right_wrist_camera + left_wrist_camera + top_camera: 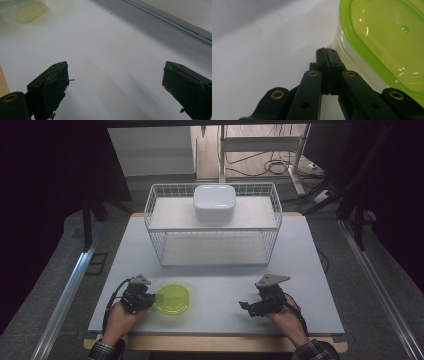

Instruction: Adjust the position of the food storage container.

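Observation:
A clear round container with a bright green lid sits on the white table near the front left. My left gripper lies just left of it, low over the table. In the left gripper view its jaws are pressed together with nothing between them, their tips right beside the container's wall. My right gripper rests near the front right of the table. Its jaws stand wide apart over bare tabletop, and the container shows far off at the upper left.
A white wire rack with two shelves stands at the back middle of the table. A white lidded box sits on its top shelf. A person's hands and plaid sleeves come in from the front edge.

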The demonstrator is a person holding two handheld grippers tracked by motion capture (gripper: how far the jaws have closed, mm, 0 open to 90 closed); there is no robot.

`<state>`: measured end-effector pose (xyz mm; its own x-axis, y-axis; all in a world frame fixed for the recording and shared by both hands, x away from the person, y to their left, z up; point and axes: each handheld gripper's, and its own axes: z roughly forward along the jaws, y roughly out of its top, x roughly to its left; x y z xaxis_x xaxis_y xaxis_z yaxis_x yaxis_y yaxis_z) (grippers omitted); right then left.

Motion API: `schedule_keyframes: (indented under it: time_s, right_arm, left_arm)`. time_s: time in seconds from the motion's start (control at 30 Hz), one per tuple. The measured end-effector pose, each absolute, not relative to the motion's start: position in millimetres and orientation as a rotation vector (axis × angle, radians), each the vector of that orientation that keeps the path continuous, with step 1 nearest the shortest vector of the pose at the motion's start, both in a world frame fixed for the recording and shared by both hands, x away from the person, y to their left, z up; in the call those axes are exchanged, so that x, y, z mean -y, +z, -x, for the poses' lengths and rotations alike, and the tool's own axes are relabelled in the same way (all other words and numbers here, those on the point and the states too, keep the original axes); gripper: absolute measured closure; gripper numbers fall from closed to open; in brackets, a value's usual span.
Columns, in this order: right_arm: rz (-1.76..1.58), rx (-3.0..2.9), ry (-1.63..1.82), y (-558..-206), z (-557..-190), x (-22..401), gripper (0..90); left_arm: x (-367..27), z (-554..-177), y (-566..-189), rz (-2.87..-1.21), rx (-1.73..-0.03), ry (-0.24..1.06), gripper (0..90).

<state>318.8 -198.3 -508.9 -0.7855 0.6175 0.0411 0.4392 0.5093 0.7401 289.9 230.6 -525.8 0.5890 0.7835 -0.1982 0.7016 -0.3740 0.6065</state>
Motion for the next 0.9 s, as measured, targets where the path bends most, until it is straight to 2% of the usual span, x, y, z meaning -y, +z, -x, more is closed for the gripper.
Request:
schedule_keyframes:
  time_s: [0.2,0.4,0.53,0.9]
  right_arm:
    - [-0.905,-2.518,1.143,-508.2,-318.7,199.1,7.2]
    - [-0.904,-2.519,1.139,-508.2,-318.7,199.0,7.2]
    - [-0.899,-2.522,1.134,-508.5,-318.6,197.9,7.2]
    - [-0.899,-2.523,1.125,-509.6,-319.1,197.3,7.1]
  left_arm:
    - [-238.8,-284.6,-527.9,-2.155,-1.206,0.152,89.8]
    - [-236.3,-272.5,-528.7,-2.155,-1.156,0.086,89.8]
    - [-224.4,-274.1,-529.5,-2.169,-1.109,0.042,89.8]
    - [-180.7,-285.2,-527.7,-2.215,-1.009,0.024,89.5]
